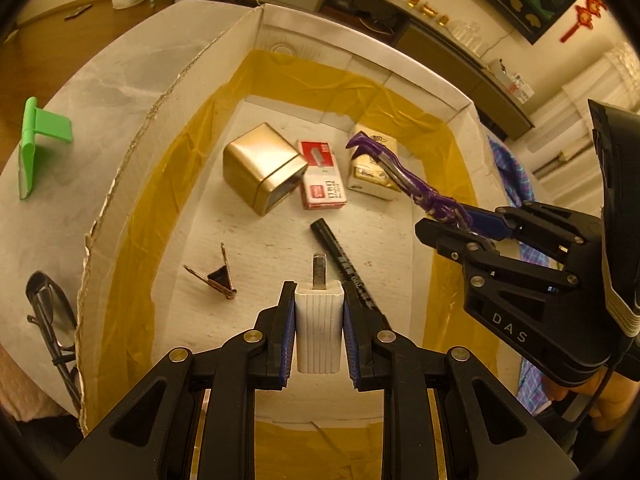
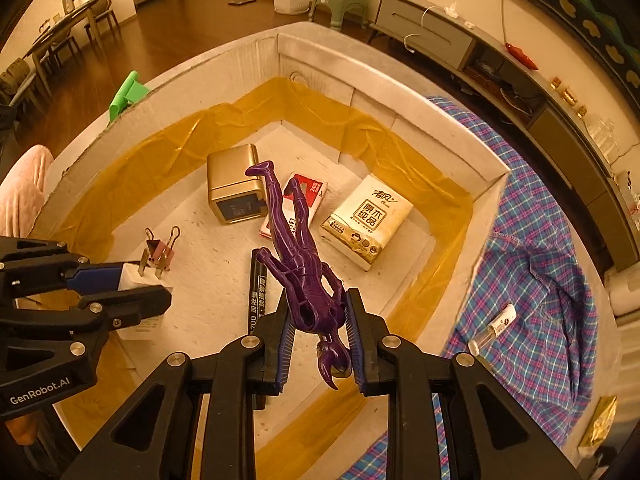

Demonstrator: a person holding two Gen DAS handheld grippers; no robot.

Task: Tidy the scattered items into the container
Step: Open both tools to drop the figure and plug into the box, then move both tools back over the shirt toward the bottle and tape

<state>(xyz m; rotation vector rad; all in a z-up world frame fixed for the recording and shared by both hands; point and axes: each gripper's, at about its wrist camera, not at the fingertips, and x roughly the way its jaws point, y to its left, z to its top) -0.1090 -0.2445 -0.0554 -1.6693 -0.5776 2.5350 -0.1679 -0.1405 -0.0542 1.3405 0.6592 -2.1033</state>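
Drop step: left gripper (image 1: 319, 320) clamped on white plug (image 1: 319, 326), right gripper (image 2: 320, 330) clamped on purple figure (image 2: 298, 258), both over the box (image 1: 168, 100); next, open jaws, clear of marker (image 1: 346, 266).

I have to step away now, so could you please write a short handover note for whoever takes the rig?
Left claw: shut on the white plug, over the box.
Right claw: shut on the purple figure, also over the box.
Already in the box: gold tin, staples, tissues, marker, binder clip.
Left: release both; then green stand, glasses, and tube on the cloth.
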